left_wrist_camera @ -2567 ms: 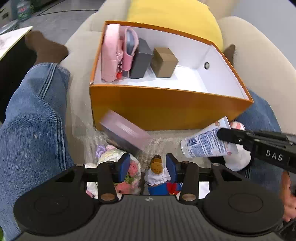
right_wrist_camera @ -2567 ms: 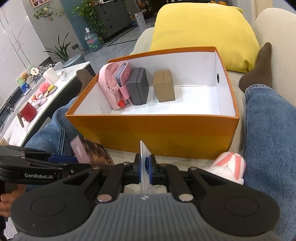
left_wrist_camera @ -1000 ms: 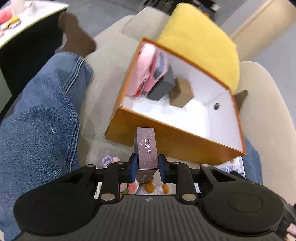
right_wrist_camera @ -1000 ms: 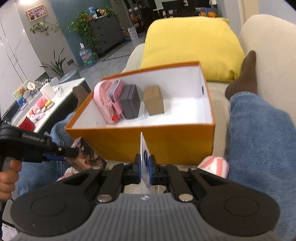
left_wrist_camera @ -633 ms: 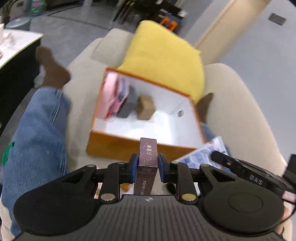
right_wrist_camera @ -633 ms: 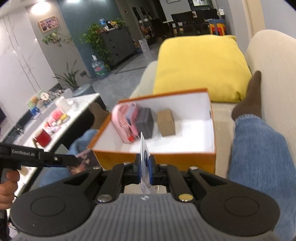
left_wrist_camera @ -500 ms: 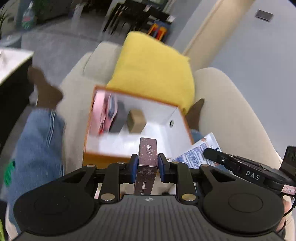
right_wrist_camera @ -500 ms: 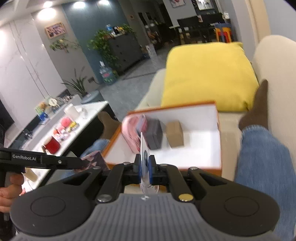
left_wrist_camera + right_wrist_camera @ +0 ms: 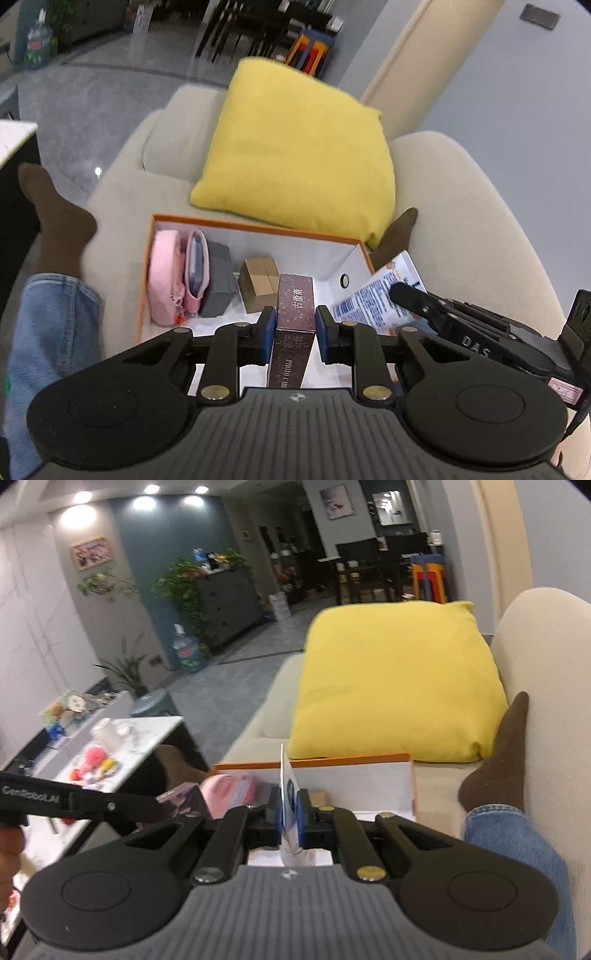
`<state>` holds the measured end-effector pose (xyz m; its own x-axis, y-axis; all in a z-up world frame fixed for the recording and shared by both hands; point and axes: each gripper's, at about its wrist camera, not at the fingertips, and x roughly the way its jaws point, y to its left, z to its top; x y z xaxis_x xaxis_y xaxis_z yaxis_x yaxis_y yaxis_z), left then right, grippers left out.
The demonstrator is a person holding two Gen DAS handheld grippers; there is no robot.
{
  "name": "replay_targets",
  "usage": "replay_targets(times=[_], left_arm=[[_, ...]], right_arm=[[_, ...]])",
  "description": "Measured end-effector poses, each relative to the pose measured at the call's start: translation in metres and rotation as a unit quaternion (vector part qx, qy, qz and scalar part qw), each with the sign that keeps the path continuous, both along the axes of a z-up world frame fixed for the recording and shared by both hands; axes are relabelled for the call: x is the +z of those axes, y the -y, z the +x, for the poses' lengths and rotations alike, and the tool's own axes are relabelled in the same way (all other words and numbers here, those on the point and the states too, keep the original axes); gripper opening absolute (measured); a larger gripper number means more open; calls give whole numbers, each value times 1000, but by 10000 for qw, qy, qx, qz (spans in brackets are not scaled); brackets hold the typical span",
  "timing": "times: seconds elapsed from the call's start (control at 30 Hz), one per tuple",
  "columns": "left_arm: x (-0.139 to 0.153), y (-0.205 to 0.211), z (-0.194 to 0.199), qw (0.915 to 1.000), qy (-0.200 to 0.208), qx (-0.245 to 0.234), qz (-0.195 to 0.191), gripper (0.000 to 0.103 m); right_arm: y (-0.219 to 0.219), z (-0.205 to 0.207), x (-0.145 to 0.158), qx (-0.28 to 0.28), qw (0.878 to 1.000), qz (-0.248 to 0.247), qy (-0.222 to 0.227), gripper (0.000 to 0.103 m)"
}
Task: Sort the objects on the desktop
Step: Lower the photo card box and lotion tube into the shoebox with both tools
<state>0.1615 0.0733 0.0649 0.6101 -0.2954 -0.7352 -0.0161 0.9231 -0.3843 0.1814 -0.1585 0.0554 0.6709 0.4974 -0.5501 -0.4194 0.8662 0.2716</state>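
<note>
Both grippers I raised since 0.5 s ago. My left gripper clamps the purple card box above the orange box; my right gripper pinches the white tube. Behind sits the yellow cushion.

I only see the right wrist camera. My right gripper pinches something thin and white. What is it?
Observer: The left wrist camera shows its face: a flat white squeeze tube with blue print, shut in the right gripper.
Operator: What's inside the orange box?
Observer: A pink fabric pouch, a grey box and a small brown carton stand side by side in the orange cardboard box.
Operator: And the left gripper?
Observer: The left gripper is shut on a dark purple speckled box lettered PHOTO.
</note>
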Motion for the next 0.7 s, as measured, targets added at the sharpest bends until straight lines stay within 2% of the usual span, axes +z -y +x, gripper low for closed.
replay_targets(times=[0.1,0.3,0.43,0.6,0.7], left_arm=[[-19,3,25,9998,-193,-15,57,26],[-54,10,62,9974,-551,11,461,26],[-63,15,73,9953,-504,48,828,26],[-72,24,83,9948,-402,73,931,26],[-75,33,86,9917,-179,120,1267,26]], right_arm=[[-6,25,-15,-146,9997,-141,-146,7],[-17,60,-42,-227,9984,-350,-373,7],[-23,73,-54,-143,9979,-382,-506,7],[-31,88,-68,-92,9960,-531,-710,7],[-34,95,-73,-44,9952,-562,-795,7]])
